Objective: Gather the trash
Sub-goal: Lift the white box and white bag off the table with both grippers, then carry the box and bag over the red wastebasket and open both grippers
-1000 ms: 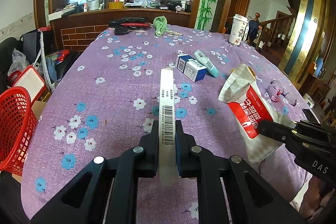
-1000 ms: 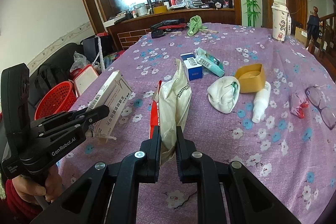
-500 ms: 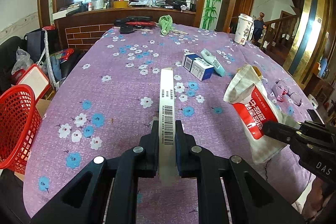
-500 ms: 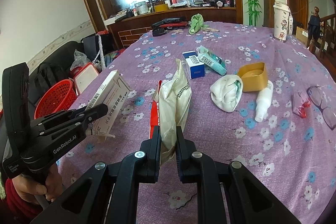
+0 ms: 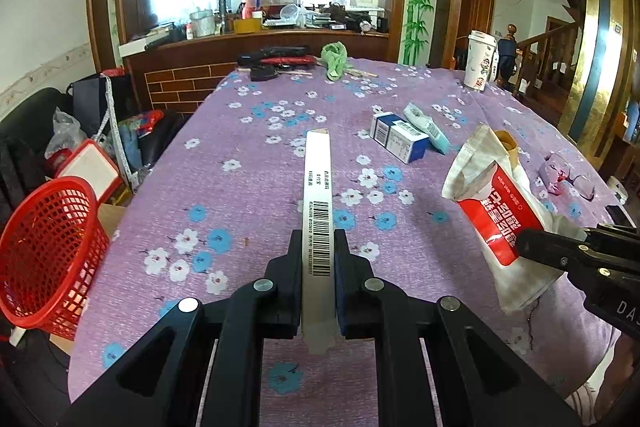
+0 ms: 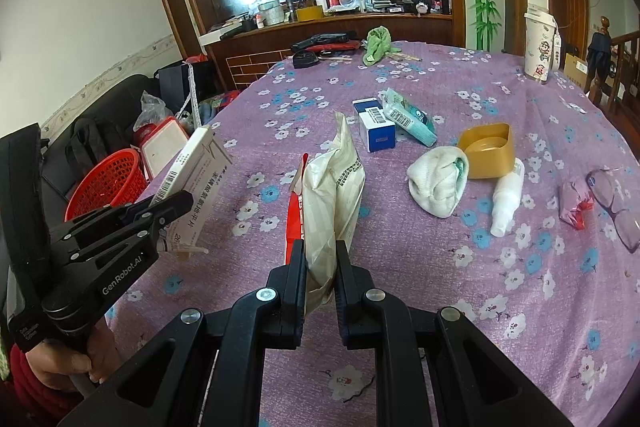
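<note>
My left gripper (image 5: 318, 247) is shut on a flat white carton (image 5: 318, 195) with a barcode, held edge-up above the purple flowered tablecloth (image 5: 248, 155). In the right wrist view the same carton (image 6: 196, 179) shows its broad face in the left gripper (image 6: 180, 205). My right gripper (image 6: 320, 255) is shut on a crumpled white and red snack bag (image 6: 332, 187), also lifted off the table; the left wrist view shows that bag (image 5: 500, 211) at the right. A red mesh basket (image 5: 44, 247) stands on the floor left of the table.
On the table lie a blue and white box (image 6: 376, 127), a teal wipes pack (image 6: 408, 117), a white cloth (image 6: 440, 183), a yellow lid (image 6: 486, 151), a white bottle (image 6: 506, 199), a pink wrapper (image 6: 574, 203), glasses (image 6: 612, 203) and a paper cup (image 6: 540, 43). Bags crowd the floor at left.
The left wrist view has tilted slightly, so the table scene sits a little lower and more to the right. Both grippers keep their hold and stay in place.
</note>
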A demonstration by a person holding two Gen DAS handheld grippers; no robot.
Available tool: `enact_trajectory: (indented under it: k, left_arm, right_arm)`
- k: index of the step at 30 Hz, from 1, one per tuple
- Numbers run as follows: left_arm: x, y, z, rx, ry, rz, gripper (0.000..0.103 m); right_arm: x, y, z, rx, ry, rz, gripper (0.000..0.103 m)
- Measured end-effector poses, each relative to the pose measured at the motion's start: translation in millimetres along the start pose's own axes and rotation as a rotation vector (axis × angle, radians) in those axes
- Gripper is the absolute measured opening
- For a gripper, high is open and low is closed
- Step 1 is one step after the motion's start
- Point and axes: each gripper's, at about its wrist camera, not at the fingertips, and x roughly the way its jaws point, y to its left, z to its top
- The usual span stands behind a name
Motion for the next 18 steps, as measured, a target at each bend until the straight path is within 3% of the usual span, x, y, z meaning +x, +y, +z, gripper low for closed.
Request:
enact_trajectory:
  k: [9, 18]
  left_arm:
    - [-9.5, 12.0, -0.4, -0.006, -0.032, 0.026, 0.012]
    - [-34.3, 54.9, 8.5, -0.088, -0.084, 0.048, 0.012]
  right_arm:
    - [1.7, 12.9, 6.6, -0.031, 0.004, -0.002, 0.013]
    - [11.3, 44.2, 26.6, -0.075, 0.032, 0.072, 0.013]
